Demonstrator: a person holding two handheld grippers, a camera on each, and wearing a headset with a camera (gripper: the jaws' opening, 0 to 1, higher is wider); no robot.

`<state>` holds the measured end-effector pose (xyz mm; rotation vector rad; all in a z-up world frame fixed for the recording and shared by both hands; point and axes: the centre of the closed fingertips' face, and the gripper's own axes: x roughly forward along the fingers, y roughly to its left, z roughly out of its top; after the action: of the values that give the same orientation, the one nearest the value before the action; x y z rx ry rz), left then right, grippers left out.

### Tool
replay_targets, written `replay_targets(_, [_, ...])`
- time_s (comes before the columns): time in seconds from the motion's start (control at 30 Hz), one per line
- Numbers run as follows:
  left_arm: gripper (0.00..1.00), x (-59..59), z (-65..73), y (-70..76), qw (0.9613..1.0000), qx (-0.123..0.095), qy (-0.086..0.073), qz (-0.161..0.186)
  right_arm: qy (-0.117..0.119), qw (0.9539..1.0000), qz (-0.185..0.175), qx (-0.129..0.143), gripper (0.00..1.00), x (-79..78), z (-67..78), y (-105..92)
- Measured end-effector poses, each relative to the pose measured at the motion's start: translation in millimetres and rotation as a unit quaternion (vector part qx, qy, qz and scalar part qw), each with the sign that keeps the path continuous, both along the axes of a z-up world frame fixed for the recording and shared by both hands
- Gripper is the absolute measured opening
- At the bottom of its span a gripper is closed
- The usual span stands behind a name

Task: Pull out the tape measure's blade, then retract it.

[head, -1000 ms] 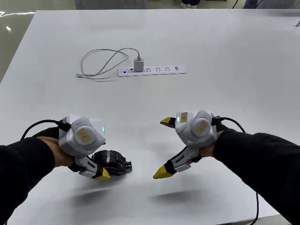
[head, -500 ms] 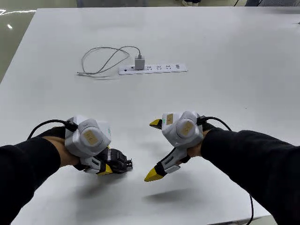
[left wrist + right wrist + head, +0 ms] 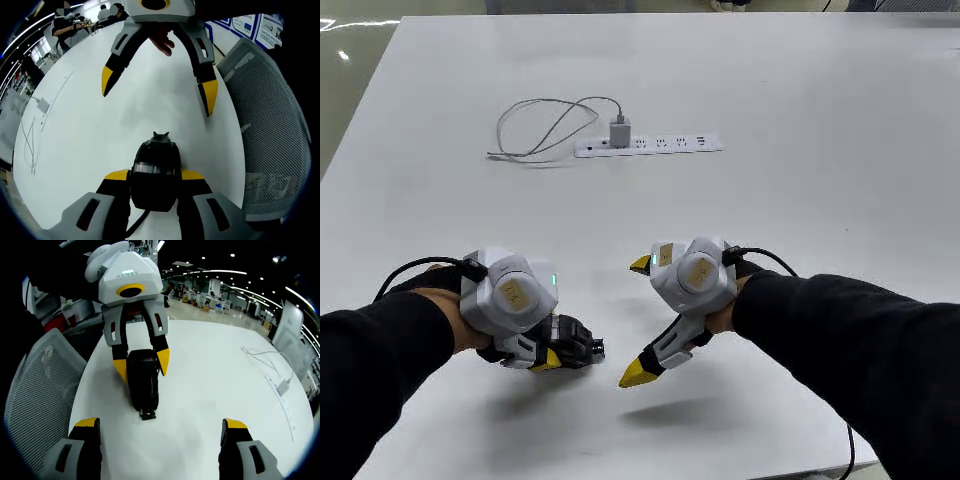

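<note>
Open right tongs (image 3: 639, 320) have drifted nearer the round black plastic tape measure (image 3: 578, 343) at 9 o'clock, clamped in left tongs (image 3: 155, 175); blade-pull likely next

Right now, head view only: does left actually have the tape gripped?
Observer: Yes. The left gripper has its fingers pressed on both sides of the tape.
Operator: Blade out?
Observer: No. The right gripper view shows just the hook at the case mouth.
Operator: Right lined up?
Observer: Roughly. The hook points at the open right gripper, ahead of its tips, not touching.
</note>
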<state>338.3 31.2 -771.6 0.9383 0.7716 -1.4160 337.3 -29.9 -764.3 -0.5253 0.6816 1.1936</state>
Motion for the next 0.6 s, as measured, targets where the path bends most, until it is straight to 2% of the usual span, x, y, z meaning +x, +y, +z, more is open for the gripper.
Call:
replay_targets(0.23, [0.31,-0.1,-1.0,0.3,0.9999,0.012,-0.002,-0.004,0.005,0.9999,0.008,-0.005,0.99,-2.1,-7.2,8.2])
replay_targets(0.27, [0.31,-0.3,-0.9,0.2,0.9999,0.012,-0.002,-0.005,0.005,0.9999,0.012,-0.009,0.95,-2.9,-8.2,8.3])
replay_targets(0.3, [0.31,-0.5,-0.8,0.2,0.9999,0.012,-0.003,-0.005,0.003,0.9998,0.016,-0.013,0.87,-3.3,-9.0,8.4])
replay_targets(0.4, [0.3,0.2,-1.3,-0.6,0.9999,0.004,-0.011,-0.007,0.007,0.9997,0.016,-0.015,0.87,-4.5,-14.9,11.3])
replay_targets(0.5, [0.3,0.4,-0.5,0.5,0.9999,-0.01,-0.006,-0.003,0.004,0.9993,0.029,-0.024,0.81,-7.3,-20.2,12.3])
replay_targets(0.53, [0.3,0.0,-0.5,-0.2,0.9998,-0.012,-0.01,-0.012,0.006,0.9993,0.029,-0.024,0.8,-7.3,-20.8,12.8])
replay_targets(0.6, [0.3,-0.1,-0.4,-0.7,0.9998,-0.011,-0.009,-0.011,0.006,0.9992,0.03,-0.024,0.76,-7.2,-21.0,13.7])
